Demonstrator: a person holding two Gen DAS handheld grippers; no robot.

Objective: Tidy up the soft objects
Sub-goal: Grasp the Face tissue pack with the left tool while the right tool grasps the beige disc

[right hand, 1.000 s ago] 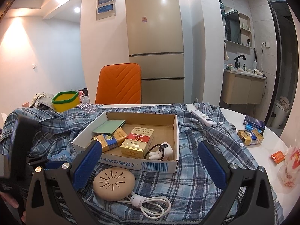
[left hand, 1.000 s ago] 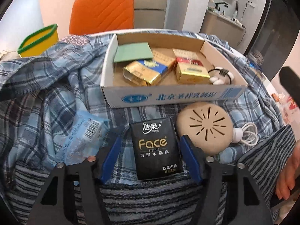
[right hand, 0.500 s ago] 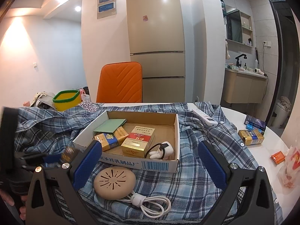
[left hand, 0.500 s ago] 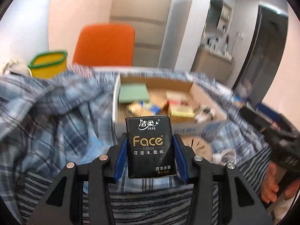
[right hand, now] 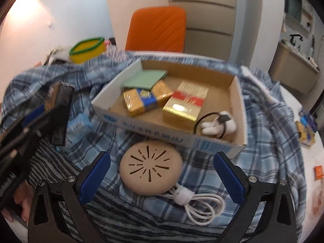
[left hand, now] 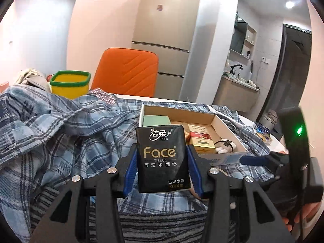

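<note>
- My left tongs (left hand: 163, 160) pinch a black tissue pack (left hand: 163, 158) between the blue pads, holding it upright and lifted clear of the cloth below; in the right wrist view the same pack (right hand: 58, 109) shows at the far left, blurred.
- I read its face plainly: "Face" in gold, "TISSUE" beneath, then 可湿水面纸, with the brand 洁柔 in white at the top and 古龙水香 low at the right.
- My right tongs (right hand: 160, 180) are spread wide with nothing between the pads, hanging over a round beige vented disc (right hand: 150, 169) and its coiled white cable (right hand: 199, 205).
- The disc lies on a blue plaid shirt (right hand: 267, 133), which is draped over the table; a grey striped cloth (right hand: 113, 222) lies nearest me.
- A pale blue wrapped packet (right hand: 80, 121) sits on the shirt just left of the box; its print is too blurred to read.
- Just beyond the disc stands an open cardboard box (right hand: 162, 132) with blue Chinese lettering on its front wall that I cannot make out.
- Inside it are a green pad (right hand: 144, 79), a gold-and-blue pack (right hand: 141, 100), a gold-and-red pack (right hand: 186, 103) and a white plug with black cord (right hand: 218, 122).
- Farther off are a yellow basket with green rim (left hand: 69, 84), an orange chair (left hand: 126, 71) and a tall refrigerator (left hand: 170, 30).
</note>
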